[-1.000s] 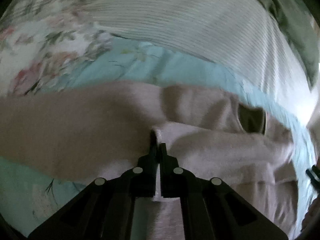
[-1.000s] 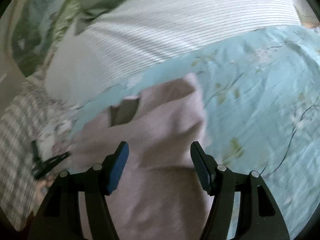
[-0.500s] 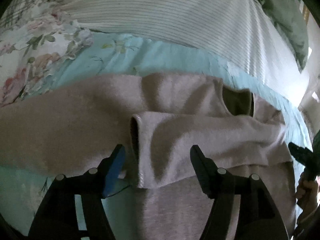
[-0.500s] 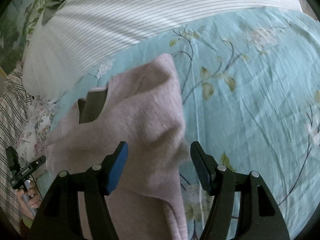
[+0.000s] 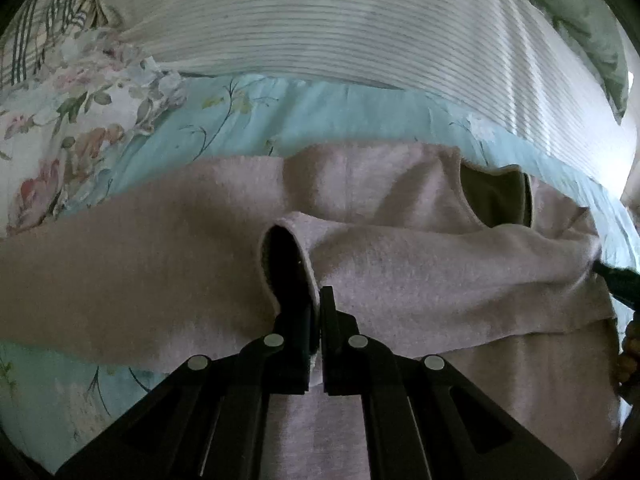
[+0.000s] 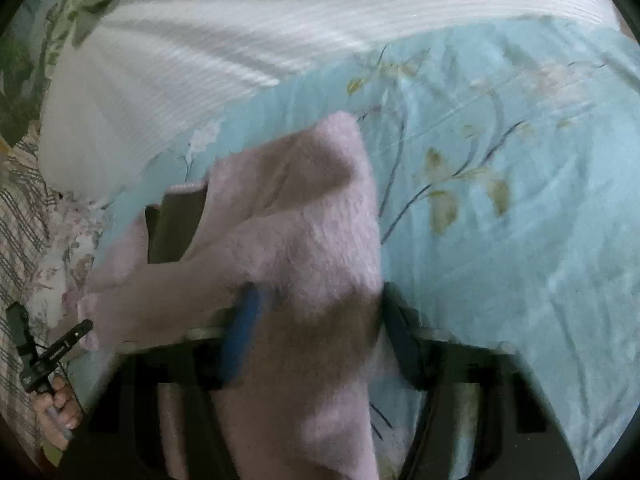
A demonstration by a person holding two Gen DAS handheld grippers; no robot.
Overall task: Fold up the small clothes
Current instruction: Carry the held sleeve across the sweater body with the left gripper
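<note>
A fuzzy pale pink sweater (image 5: 400, 272) lies on a light blue floral bedsheet (image 5: 304, 116). One sleeve is folded across the body, its open cuff (image 5: 286, 264) facing me. My left gripper (image 5: 316, 320) is shut on the cuff edge. In the right wrist view the sweater (image 6: 304, 232) lies under my right gripper (image 6: 316, 320), whose fingers are open and straddle the folded shoulder edge. The view is blurred. The dark neck opening (image 6: 176, 224) shows at left.
A white striped pillow (image 5: 360, 24) lies behind the sweater, with a floral pillow (image 5: 60, 120) at left and green fabric (image 5: 580, 12) at the far right. The left gripper and the hand holding it (image 6: 44, 364) show in the right wrist view. The bedsheet (image 6: 500, 220) spreads to the right.
My left gripper, open half a second ago, has shut on the sleeve cuff. My right gripper stays open and has moved lower over the sweater's edge.
</note>
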